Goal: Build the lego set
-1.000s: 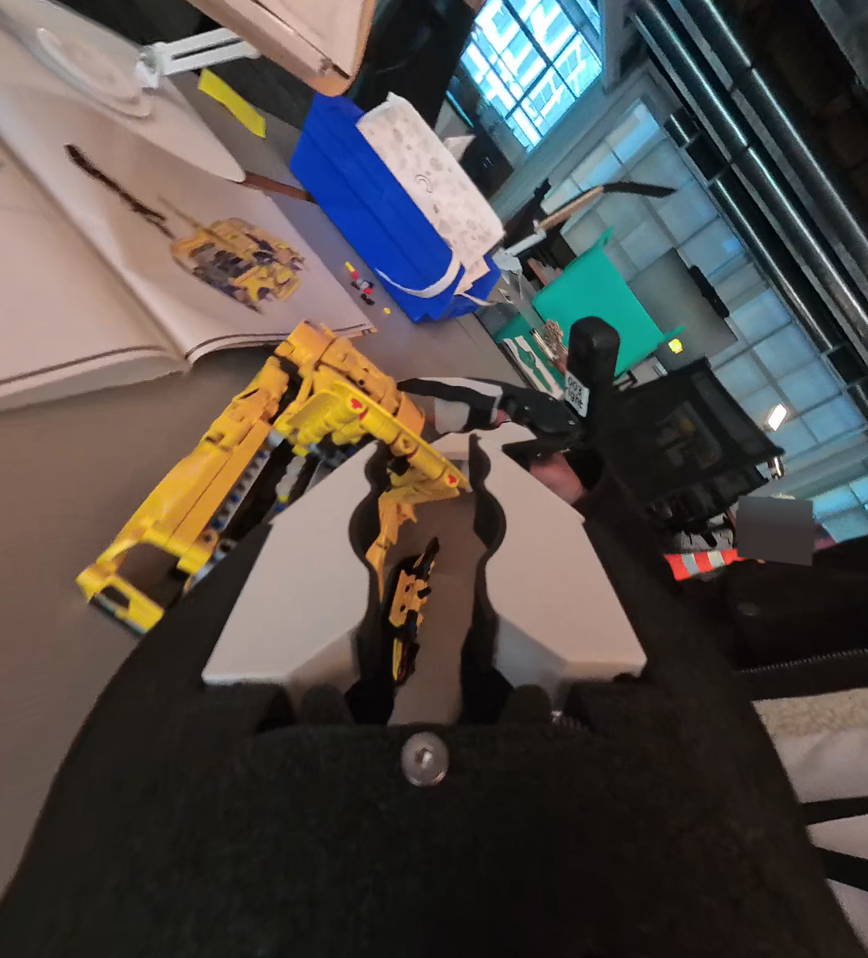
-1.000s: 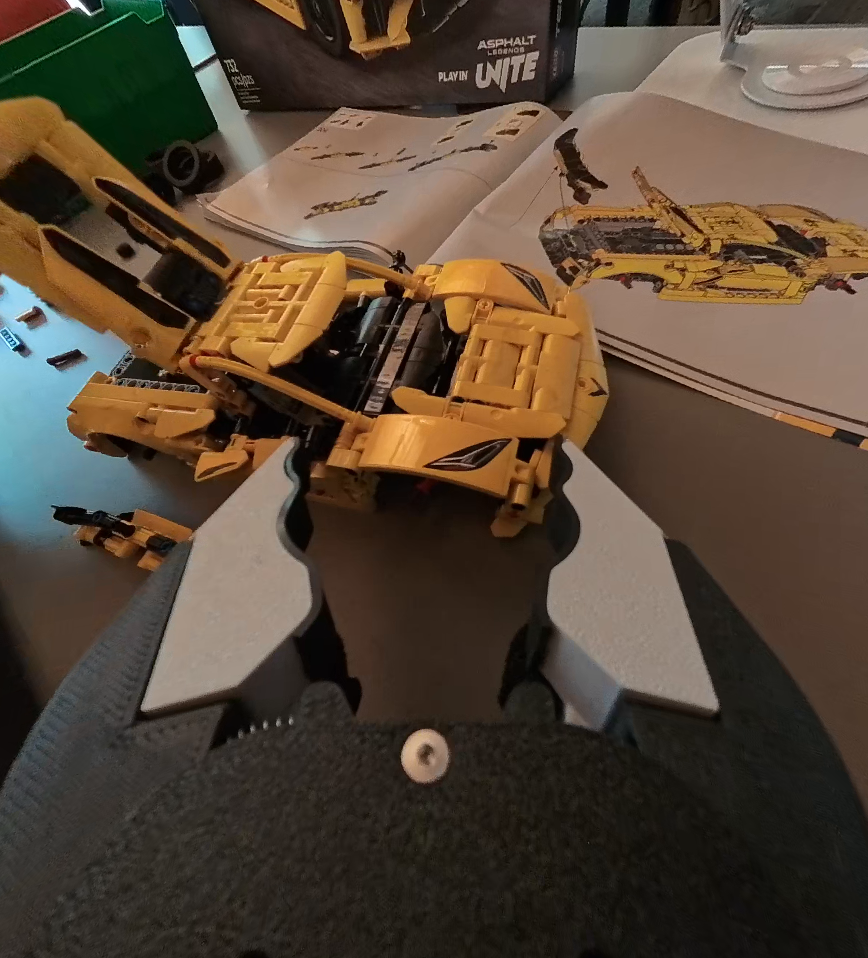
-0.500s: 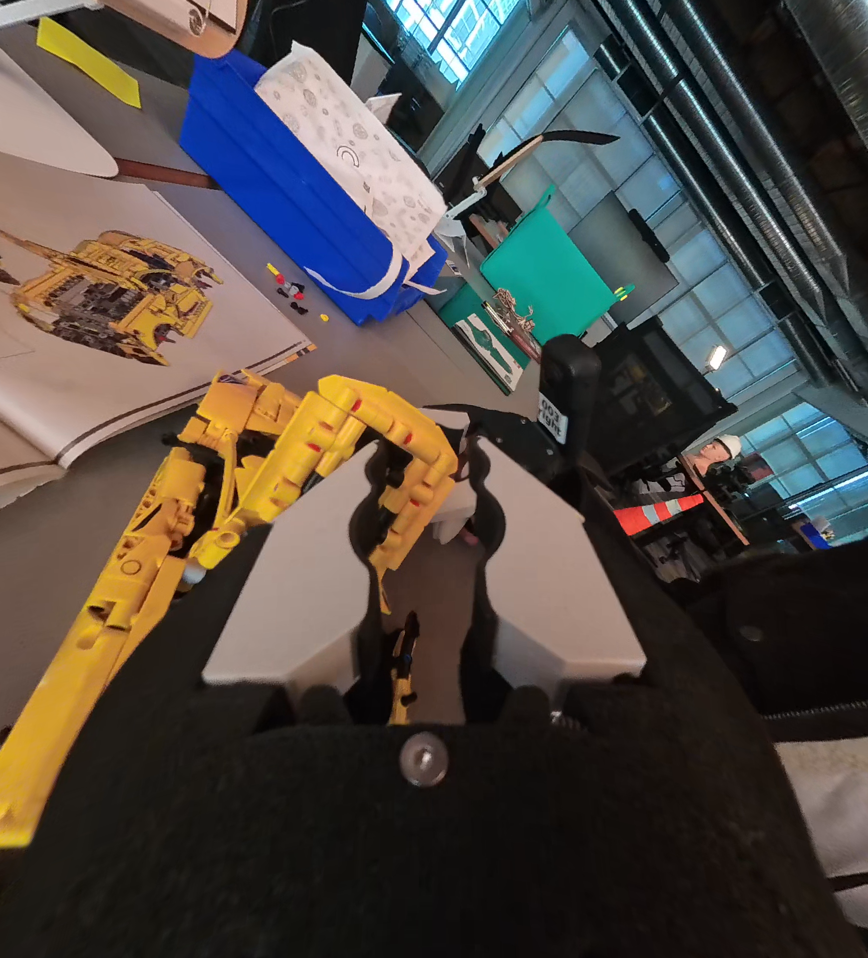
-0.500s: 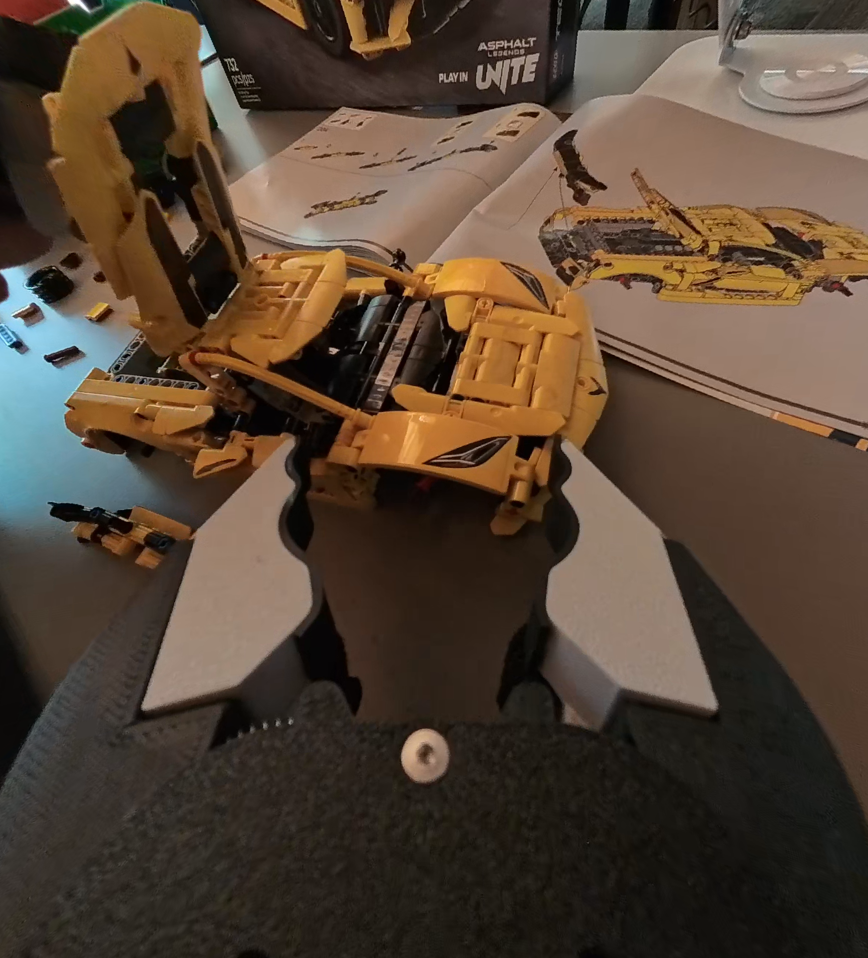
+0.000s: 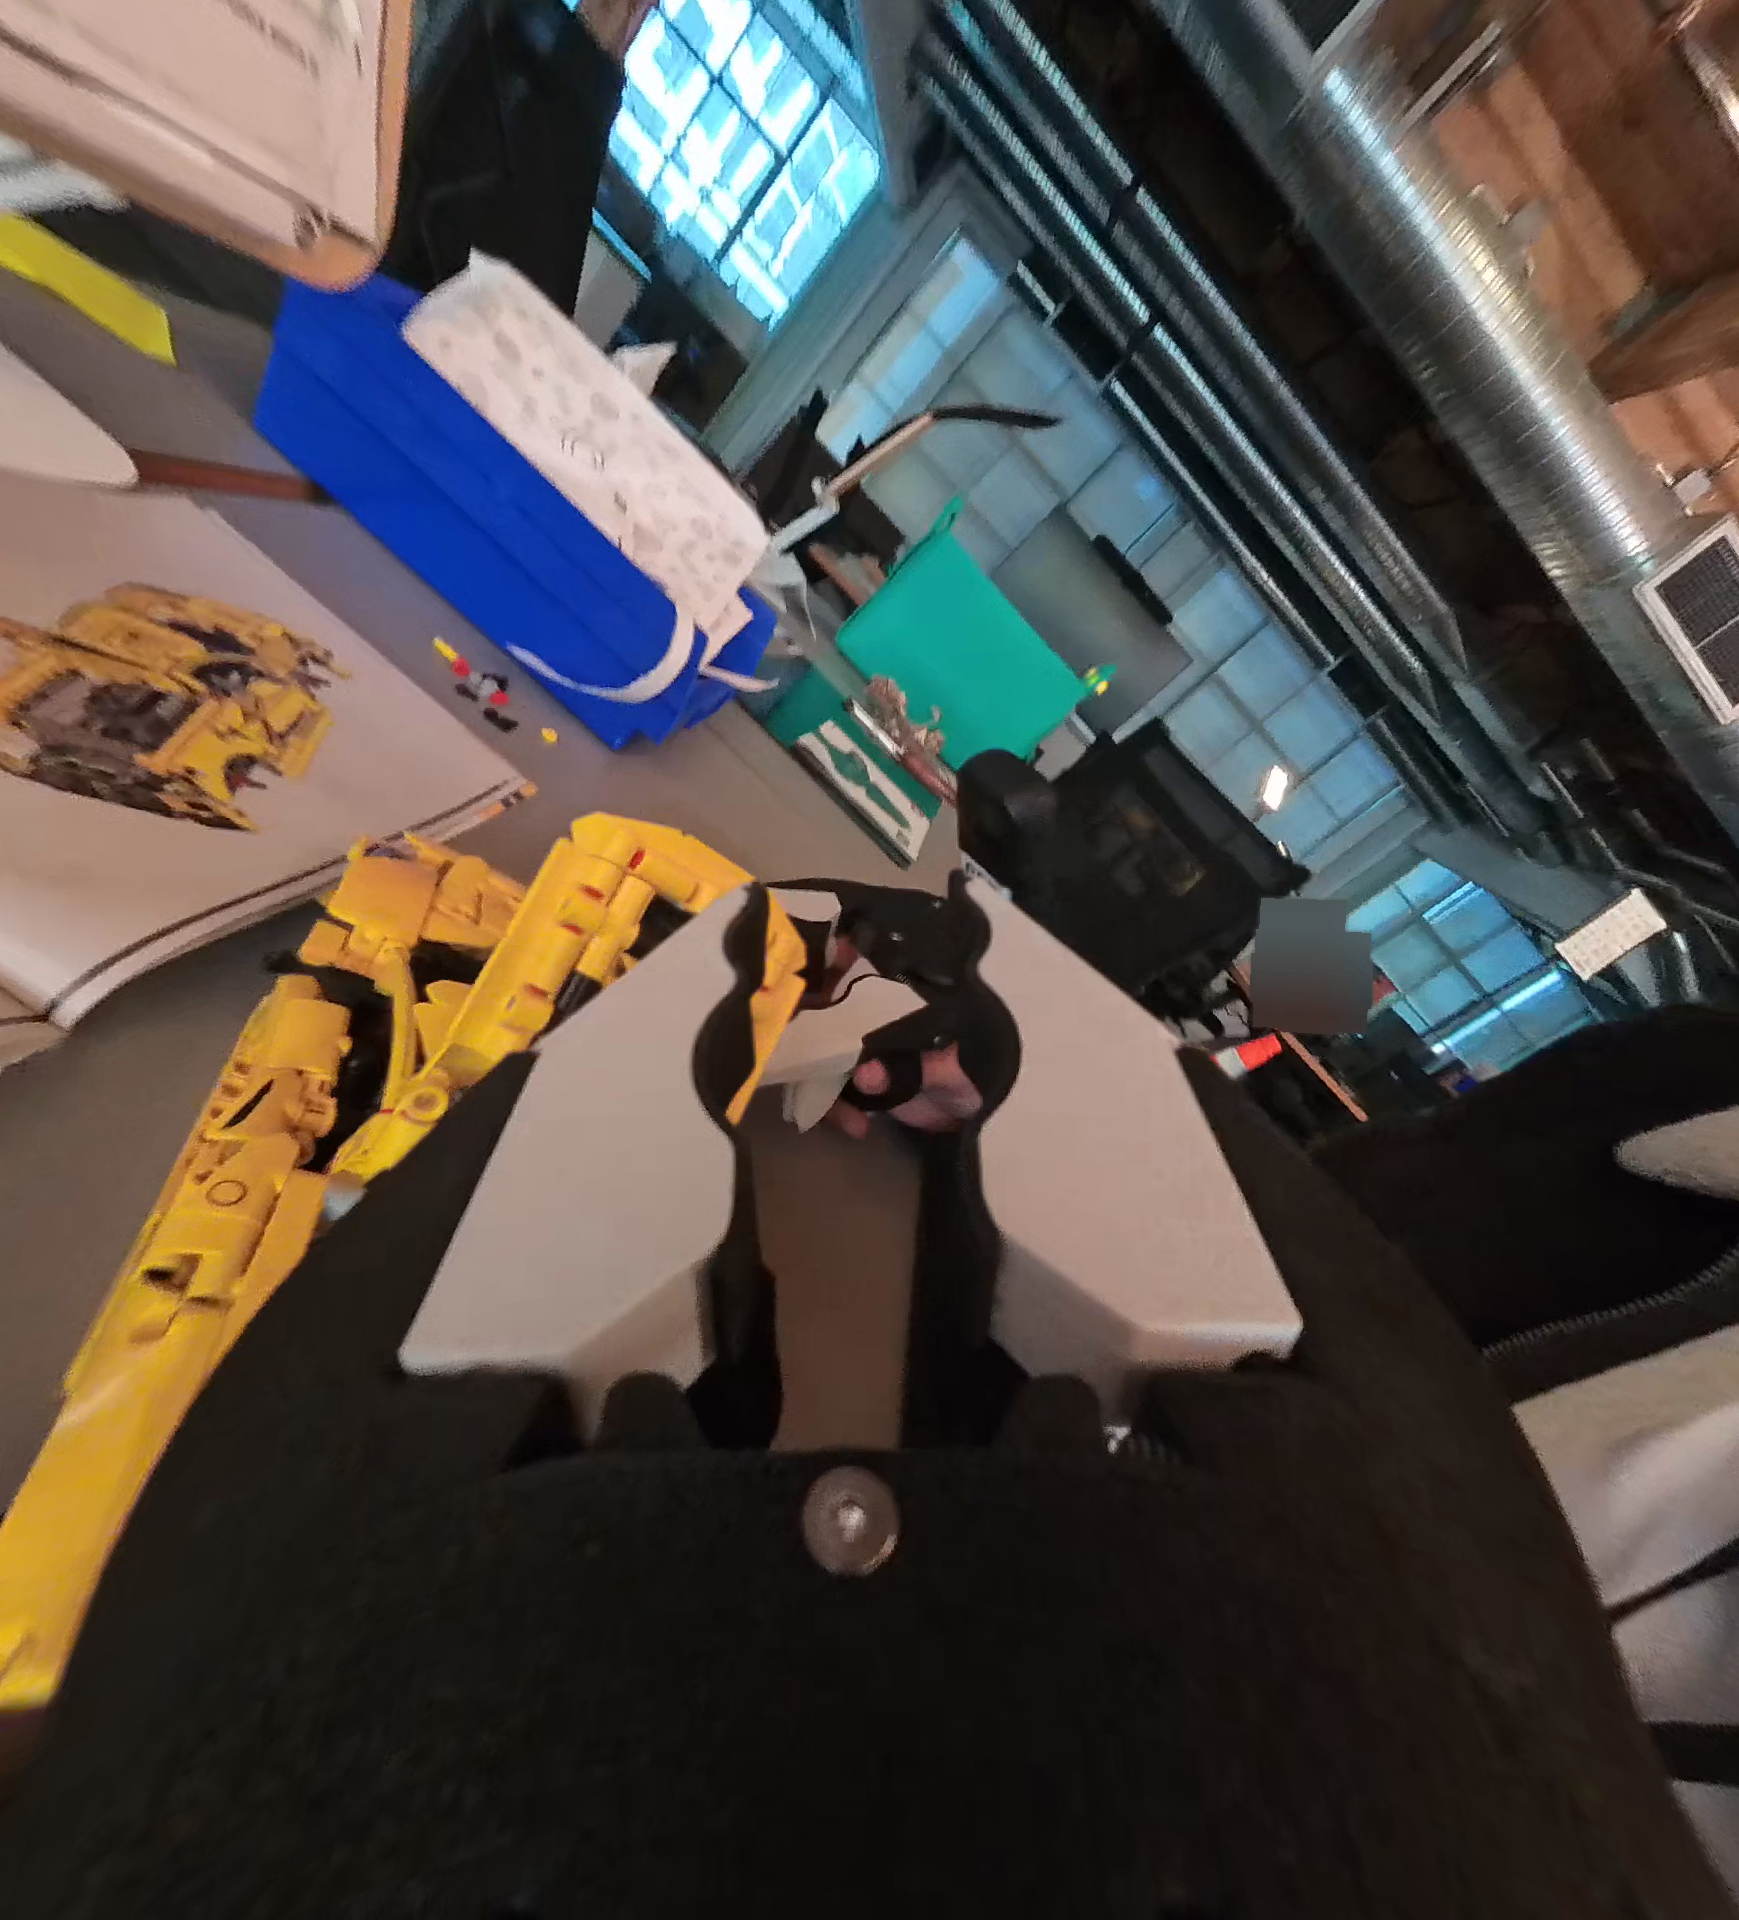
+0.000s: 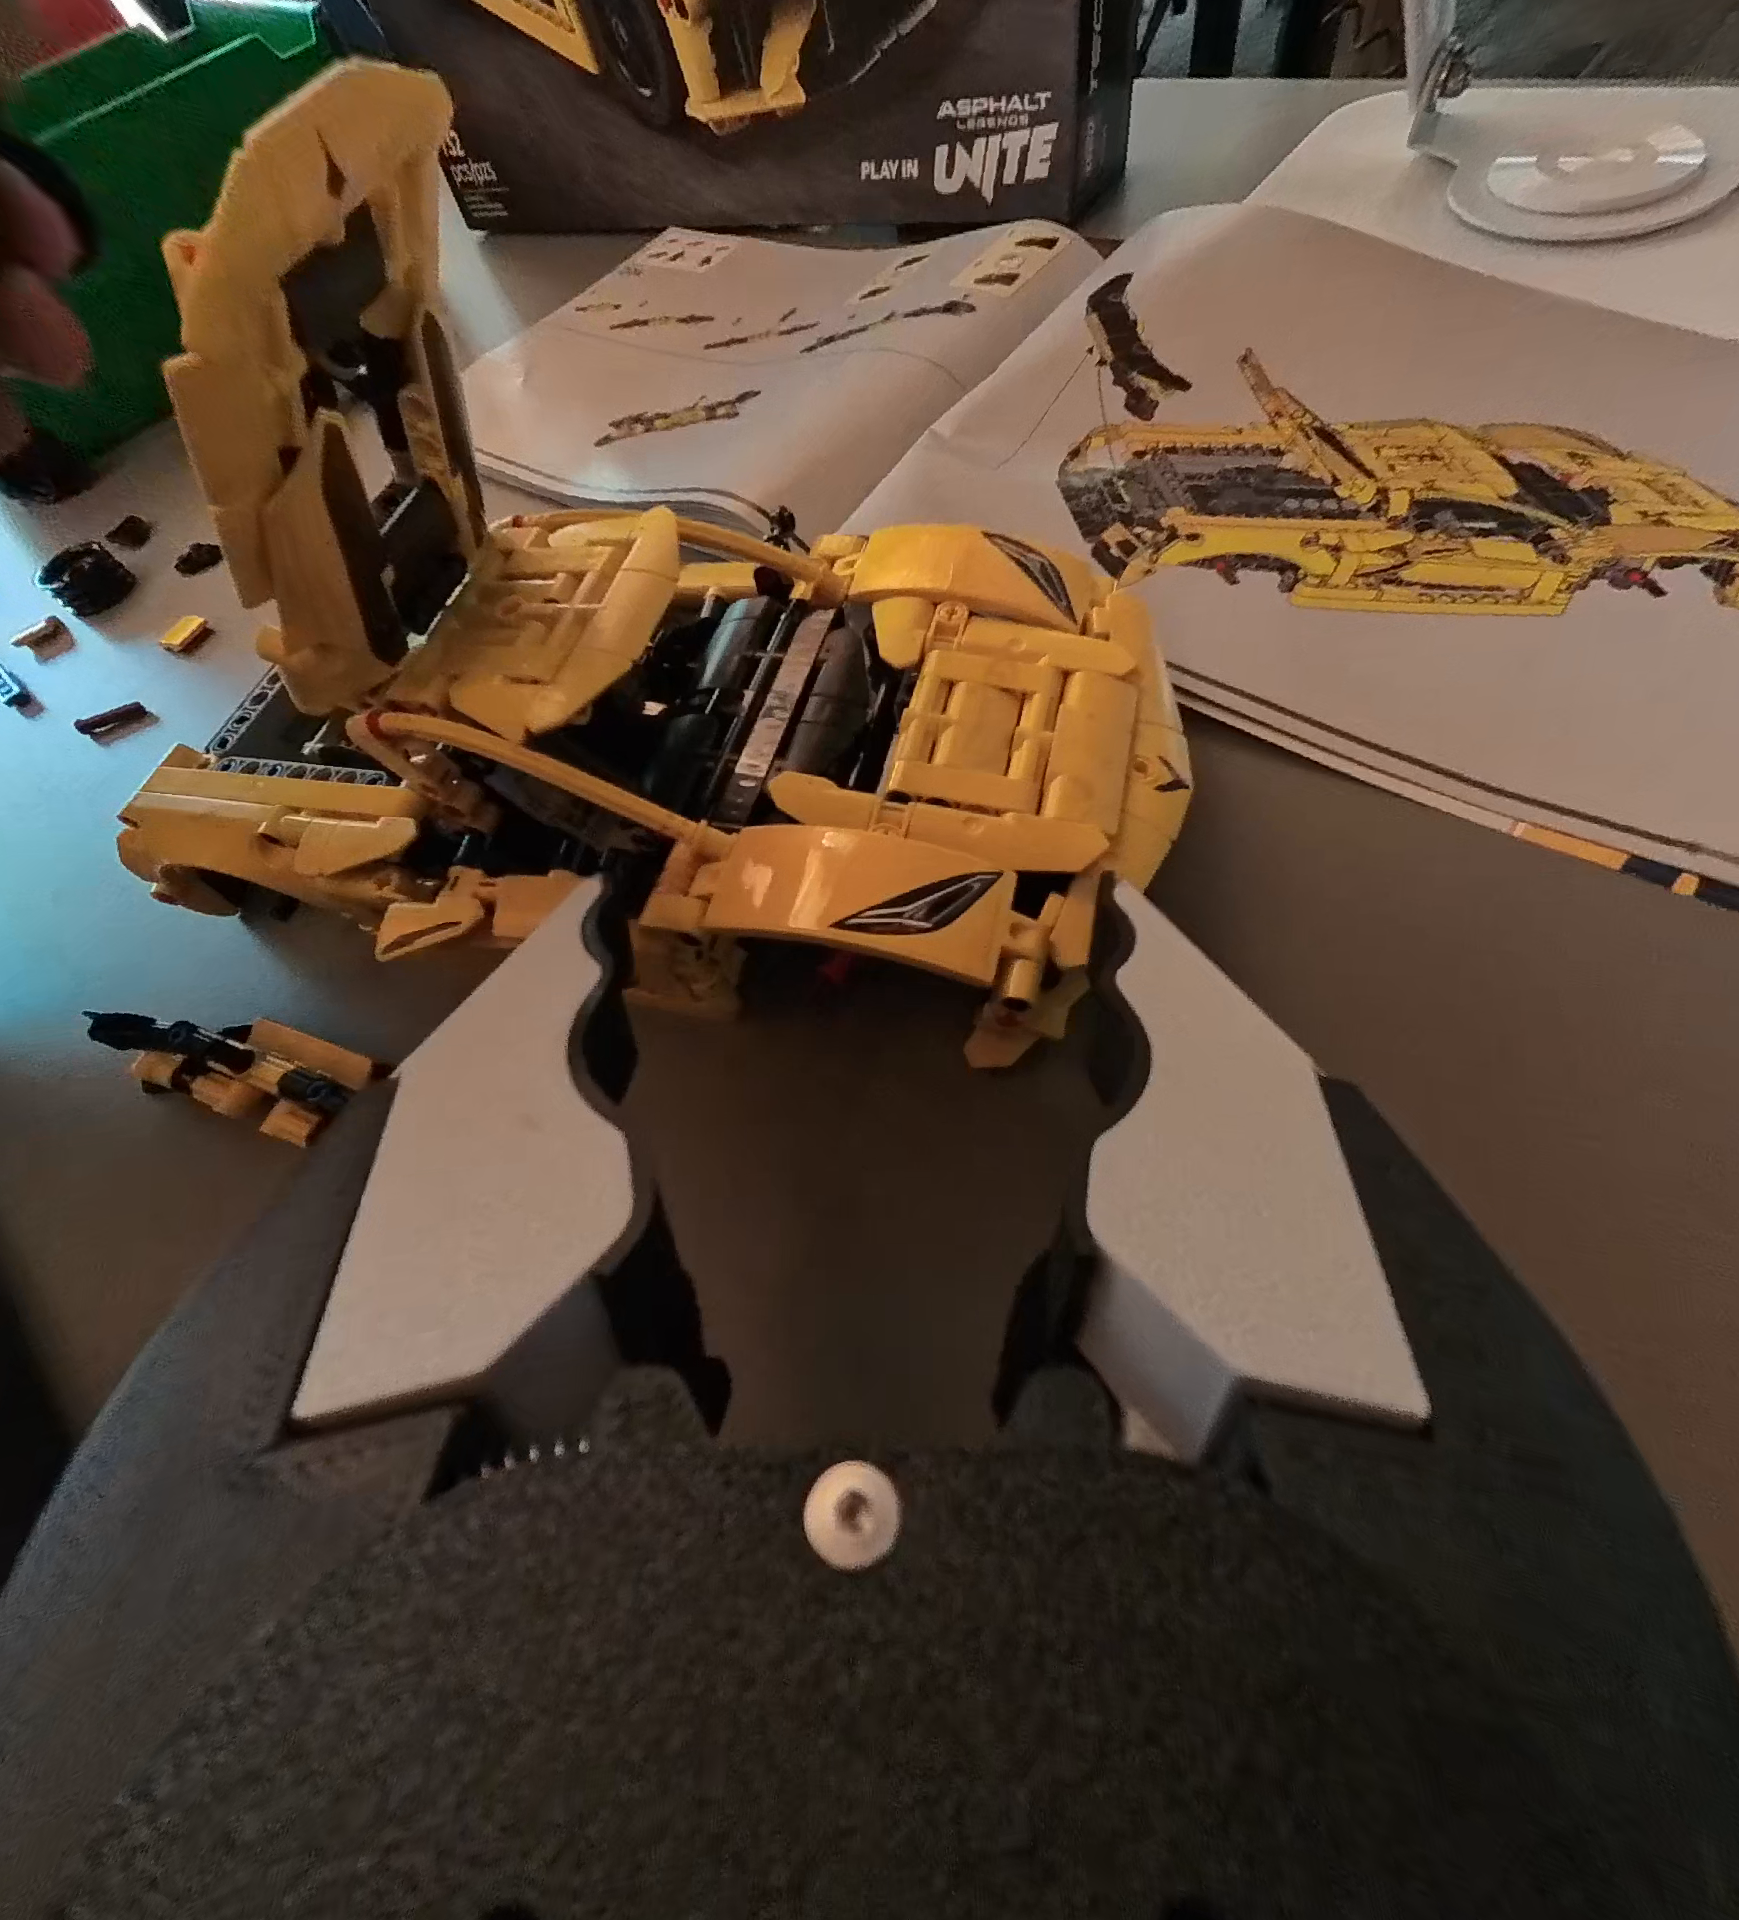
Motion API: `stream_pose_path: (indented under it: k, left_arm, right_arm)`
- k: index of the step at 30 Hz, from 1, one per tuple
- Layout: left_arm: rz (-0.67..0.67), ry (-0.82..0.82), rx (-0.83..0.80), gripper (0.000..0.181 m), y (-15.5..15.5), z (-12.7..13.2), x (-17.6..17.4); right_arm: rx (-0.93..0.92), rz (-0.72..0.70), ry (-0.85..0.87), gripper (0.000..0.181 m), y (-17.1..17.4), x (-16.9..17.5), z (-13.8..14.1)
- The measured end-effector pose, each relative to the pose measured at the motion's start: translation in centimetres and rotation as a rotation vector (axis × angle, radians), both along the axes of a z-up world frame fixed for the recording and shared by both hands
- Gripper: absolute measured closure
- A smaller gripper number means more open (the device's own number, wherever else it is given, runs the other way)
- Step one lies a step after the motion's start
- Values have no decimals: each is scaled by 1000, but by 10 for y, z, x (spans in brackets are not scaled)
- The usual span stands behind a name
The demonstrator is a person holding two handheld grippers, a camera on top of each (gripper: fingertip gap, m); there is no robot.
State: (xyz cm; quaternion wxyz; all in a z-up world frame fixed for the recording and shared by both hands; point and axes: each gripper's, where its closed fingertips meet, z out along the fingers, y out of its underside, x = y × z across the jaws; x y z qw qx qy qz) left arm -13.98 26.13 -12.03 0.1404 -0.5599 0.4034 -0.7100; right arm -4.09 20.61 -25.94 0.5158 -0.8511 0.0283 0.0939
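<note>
The yellow lego car (image 6: 844, 727) stands on the grey table, its black engine bay exposed. Its hinged yellow hood panel (image 6: 325, 364) stands raised almost upright at the car's left end. My right gripper (image 6: 860, 935) is open and empty, its fingertips on either side of the car's near yellow fender without closing on it. My left gripper (image 5: 849, 914) is open, with the hood panel (image 5: 221, 1247) running along the outside of its left finger (image 5: 595, 1143). The car body (image 5: 377, 987) lies beyond. A small yellow and black sub-assembly (image 6: 231, 1070) lies loose on the table.
The open instruction booklet (image 6: 1364, 364) lies behind the car, with the set's box (image 6: 792, 104) and a green box (image 6: 148, 208) farther back. Small loose parts (image 6: 96, 644) lie at the left. A blue box (image 5: 449, 499) stands past the booklet (image 5: 117, 727).
The hood panel has swung from low and leaning left to nearly upright. My left gripper has moved in along it. My right gripper has stayed still and open.
</note>
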Motion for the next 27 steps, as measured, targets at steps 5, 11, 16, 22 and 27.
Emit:
stream_pose_path:
  k: [5,11,16,22,27]
  left_arm:
    - [261,-17,174,148,35,-11,-59]
    - [588,115,619,148,67,-74,-94]
    - [482,115,621,147,54,-87,-81]
    - [546,64,586,145,67,-78,-90]
    - [511,45,582,144,59,-77,-86]
  right_arm:
    - [91,-65,-47,111,-2,13,22]
    - [187,-116,-47,122,-6,24,43]
    - [187,-104,-86,126,-5,22,42]
    - [187,-86,-38,129,-2,24,40]
    - [242,96,-33,143,-8,-8,54]
